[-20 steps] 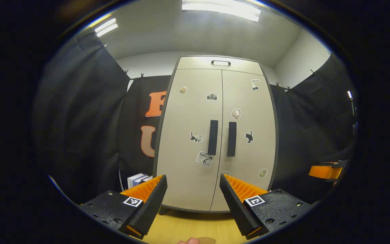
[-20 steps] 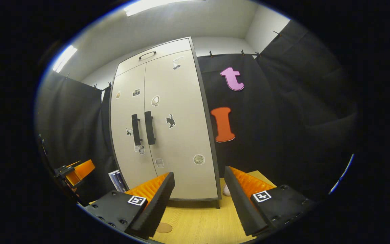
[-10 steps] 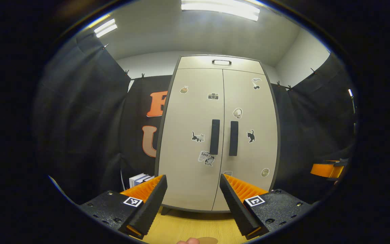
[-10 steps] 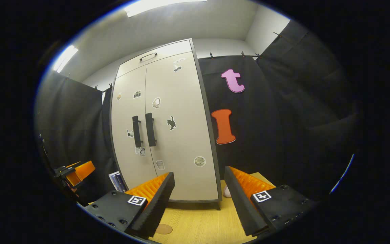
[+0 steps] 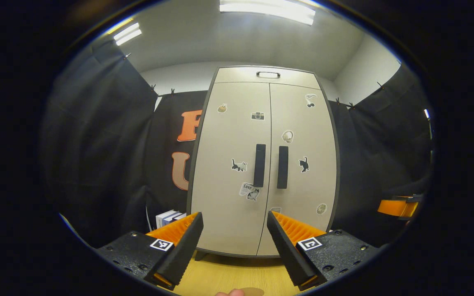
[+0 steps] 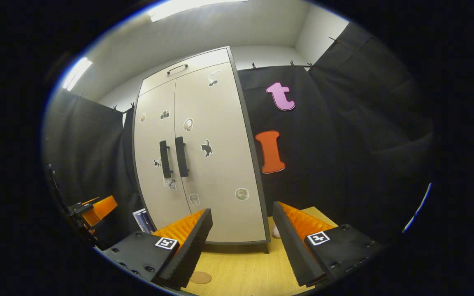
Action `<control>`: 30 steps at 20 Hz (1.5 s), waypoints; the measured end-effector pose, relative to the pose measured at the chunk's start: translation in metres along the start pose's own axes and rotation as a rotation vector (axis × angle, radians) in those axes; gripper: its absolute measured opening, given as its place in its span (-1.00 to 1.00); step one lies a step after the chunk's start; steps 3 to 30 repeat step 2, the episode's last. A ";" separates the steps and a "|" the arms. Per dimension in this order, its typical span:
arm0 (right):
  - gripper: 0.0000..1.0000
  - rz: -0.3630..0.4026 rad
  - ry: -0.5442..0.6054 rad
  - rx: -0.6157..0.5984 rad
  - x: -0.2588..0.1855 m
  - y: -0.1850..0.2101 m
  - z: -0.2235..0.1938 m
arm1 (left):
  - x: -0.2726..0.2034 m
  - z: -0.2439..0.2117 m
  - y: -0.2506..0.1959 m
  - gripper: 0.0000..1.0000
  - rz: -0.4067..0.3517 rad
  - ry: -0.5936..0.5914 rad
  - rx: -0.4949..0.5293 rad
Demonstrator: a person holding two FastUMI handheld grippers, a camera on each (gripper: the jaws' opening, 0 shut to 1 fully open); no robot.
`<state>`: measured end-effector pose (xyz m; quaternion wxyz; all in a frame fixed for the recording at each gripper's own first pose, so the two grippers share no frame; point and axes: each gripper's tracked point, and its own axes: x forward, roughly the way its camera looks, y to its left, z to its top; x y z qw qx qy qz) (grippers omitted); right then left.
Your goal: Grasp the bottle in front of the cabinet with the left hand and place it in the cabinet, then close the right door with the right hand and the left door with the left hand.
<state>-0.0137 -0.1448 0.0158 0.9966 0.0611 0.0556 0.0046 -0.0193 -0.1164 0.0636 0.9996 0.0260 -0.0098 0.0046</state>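
Note:
The pale cabinet (image 5: 228,197) stands straight ahead on the wooden table, both doors shut and their two dark handles (image 5: 259,165) side by side at the middle seam. My left gripper (image 5: 233,218) is open and holds nothing, a short way back from the doors. In the right gripper view the cabinet (image 6: 216,172) sits left of centre, seen at an angle. My right gripper (image 6: 242,209) is open too, with nothing between its fingers. The right gripper also shows in the left gripper view at the far right (image 5: 397,206), and the left gripper shows in the right gripper view at the far left (image 6: 97,207).
A small stack of boxes (image 5: 167,217) leans beside the cabinet's left foot. A small white thing (image 6: 275,232) lies by its right foot. On the wooden table (image 6: 241,271) there is a round brown disc (image 6: 200,277). A fingertip (image 5: 231,292) shows at the bottom edge.

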 end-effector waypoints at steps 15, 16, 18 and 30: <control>0.96 0.003 0.000 -0.002 0.001 0.001 -0.001 | -0.001 0.000 0.000 0.89 0.001 0.001 0.002; 0.96 0.003 0.000 -0.002 0.001 0.001 -0.001 | -0.001 0.000 0.000 0.89 0.001 0.001 0.002; 0.96 0.003 0.000 -0.002 0.001 0.001 -0.001 | -0.001 0.000 0.000 0.89 0.001 0.001 0.002; 0.96 0.003 0.000 -0.002 0.001 0.001 -0.001 | -0.001 0.000 0.000 0.89 0.001 0.001 0.002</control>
